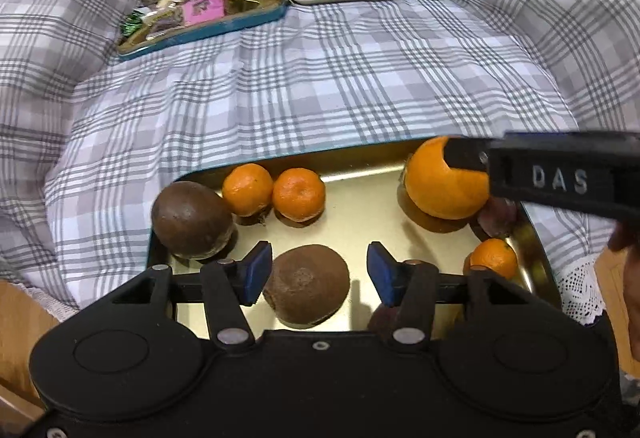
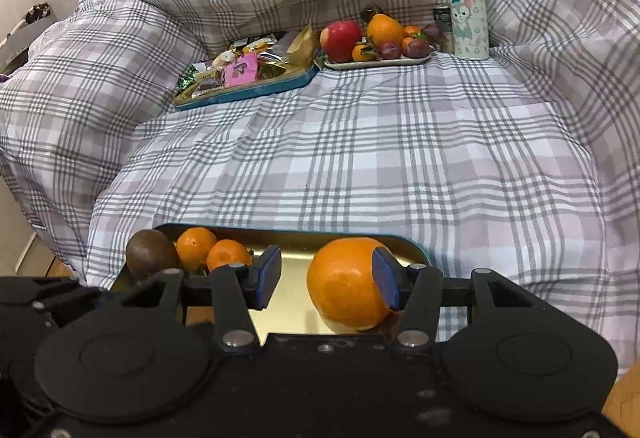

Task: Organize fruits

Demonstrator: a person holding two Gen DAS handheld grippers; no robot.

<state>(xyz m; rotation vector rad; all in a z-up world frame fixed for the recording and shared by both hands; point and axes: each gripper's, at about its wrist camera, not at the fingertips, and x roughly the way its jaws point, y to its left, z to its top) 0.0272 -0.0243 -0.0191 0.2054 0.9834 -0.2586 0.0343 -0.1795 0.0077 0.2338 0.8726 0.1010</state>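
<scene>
On a plaid-covered bed, a gold tray (image 1: 360,193) holds the fruit: the big orange (image 1: 440,181) at its right edge, firm, rounded, best gripped across its middle, and a brown kiwi (image 1: 306,284), softer, between the left gripper's (image 1: 316,274) open jaws; the right gripper (image 2: 326,280) brackets the orange without clamping.

Checked bedspread (image 2: 360,157) carries gold tray (image 1: 360,197), snack tray (image 2: 248,91), fruit plate (image 2: 376,63), bottle (image 2: 468,17)

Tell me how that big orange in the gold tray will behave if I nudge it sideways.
The big orange is round on the smooth gold tray, so it will probably roll. It looks firm and fairly heavy. The right tool has one pad against it, the other clear, so a push could send it toward the small oranges.
</scene>
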